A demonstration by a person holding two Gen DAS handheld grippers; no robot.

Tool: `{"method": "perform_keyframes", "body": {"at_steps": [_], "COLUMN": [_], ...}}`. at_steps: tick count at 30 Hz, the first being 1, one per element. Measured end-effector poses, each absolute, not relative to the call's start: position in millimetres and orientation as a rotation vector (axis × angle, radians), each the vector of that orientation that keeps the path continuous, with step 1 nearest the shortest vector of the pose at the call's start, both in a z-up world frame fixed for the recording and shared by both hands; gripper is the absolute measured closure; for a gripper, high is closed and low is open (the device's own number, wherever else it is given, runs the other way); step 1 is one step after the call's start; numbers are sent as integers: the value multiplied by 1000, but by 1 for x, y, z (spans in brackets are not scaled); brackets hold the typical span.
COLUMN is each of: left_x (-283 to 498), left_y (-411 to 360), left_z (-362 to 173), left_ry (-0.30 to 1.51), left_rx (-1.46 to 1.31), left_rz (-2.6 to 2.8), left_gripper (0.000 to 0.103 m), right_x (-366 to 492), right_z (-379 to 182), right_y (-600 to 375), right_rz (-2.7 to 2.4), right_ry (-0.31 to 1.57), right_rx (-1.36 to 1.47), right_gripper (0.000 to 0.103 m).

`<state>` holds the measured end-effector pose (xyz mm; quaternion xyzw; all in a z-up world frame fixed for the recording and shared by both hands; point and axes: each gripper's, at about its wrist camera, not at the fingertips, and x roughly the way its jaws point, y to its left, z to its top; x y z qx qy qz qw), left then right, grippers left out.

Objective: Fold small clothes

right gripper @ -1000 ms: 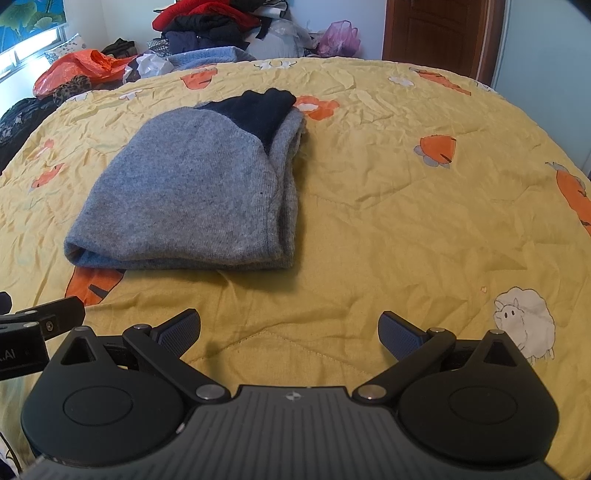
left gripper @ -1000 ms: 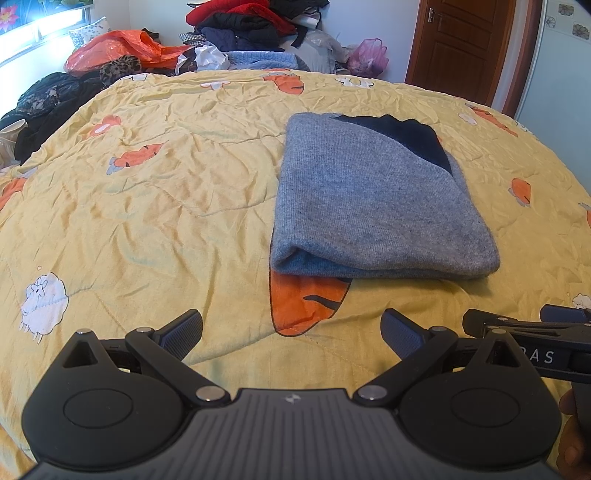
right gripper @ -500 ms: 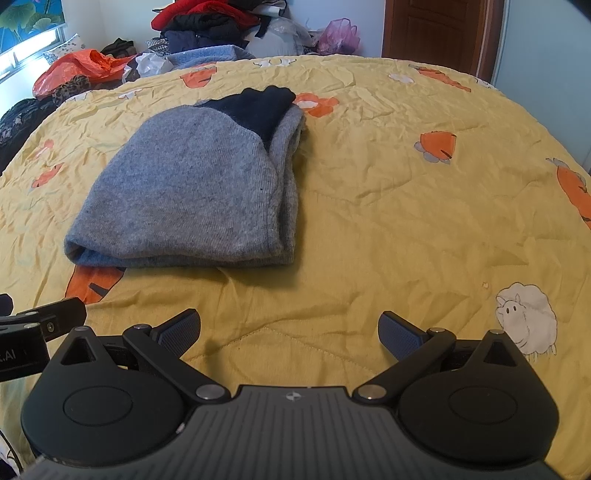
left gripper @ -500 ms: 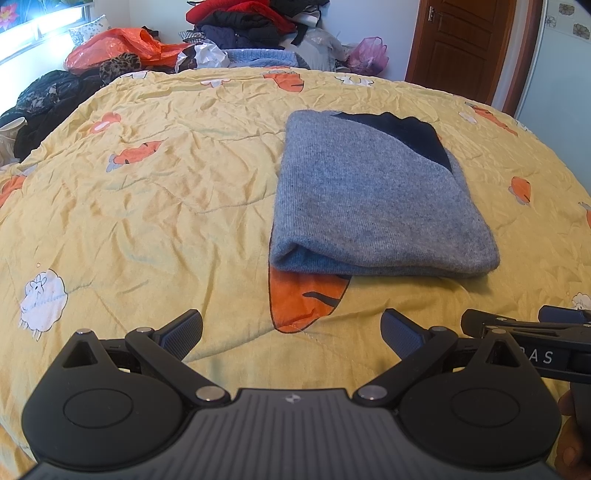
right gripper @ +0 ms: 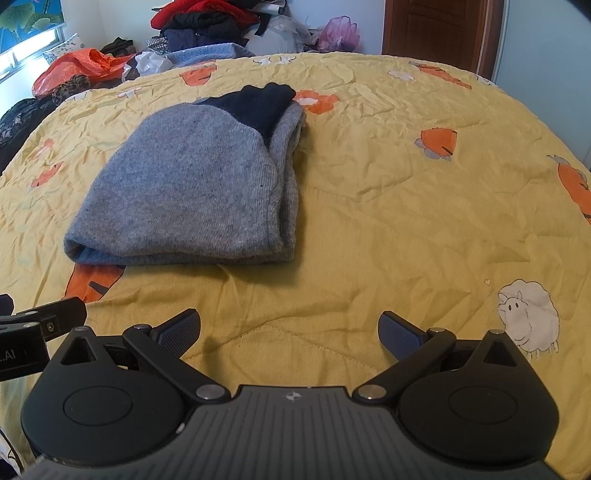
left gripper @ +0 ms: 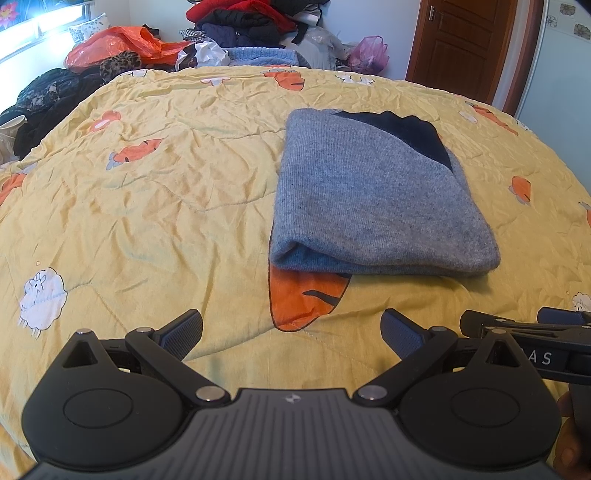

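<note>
We see a grey knitted sweater [left gripper: 373, 195] lying folded into a thick, roughly rectangular bundle on a bed covered by a wrinkled yellow quilt [left gripper: 166, 192] printed with orange carrots and white sheep. The folded edge nearest us is rounded and plump, with a bluer layer of knit showing underneath it. A dark navy patch [left gripper: 406, 134] sits at the far corner of the bundle. The near edge partly covers one large carrot print [left gripper: 303, 295]. From the right wrist view, stacked layers of knit show along the sweater's right side [right gripper: 288, 184]. Our left gripper [left gripper: 291, 330] hovers low over the quilt, short of the sweater, its jaws spread wide and holding nothing. Our right gripper [right gripper: 290, 330] is alongside it, jaws likewise spread wide and empty. Beyond the bed, a heap of clothes [left gripper: 255, 22] and an orange plastic bag [left gripper: 114, 44] sit against the wall near a brown wooden door [left gripper: 465, 44].
</note>
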<state>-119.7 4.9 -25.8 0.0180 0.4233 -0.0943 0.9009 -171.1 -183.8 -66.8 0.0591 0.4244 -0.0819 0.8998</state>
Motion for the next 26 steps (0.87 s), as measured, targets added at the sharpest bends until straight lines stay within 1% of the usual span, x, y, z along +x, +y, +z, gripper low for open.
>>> {"method": "perform_keyframes", "body": {"at_steps": [15, 21, 26], "left_x": [-121, -127, -113], "left_y": [5, 5, 25], "left_z": [-26, -29, -18], "left_ry": [875, 844, 821], "left_rx": [34, 51, -11], "left_rz": [-198, -154, -163], "left_gripper": [0, 0, 0], "right_x": [-172, -171, -170], "right_z": [-68, -69, -68], "right_y": [-184, -185, -190], "right_rz": [-169, -171, -171], "right_ry": [881, 885, 874], "right_rx": [126, 133, 144], "right_gripper": [1, 1, 0]}}
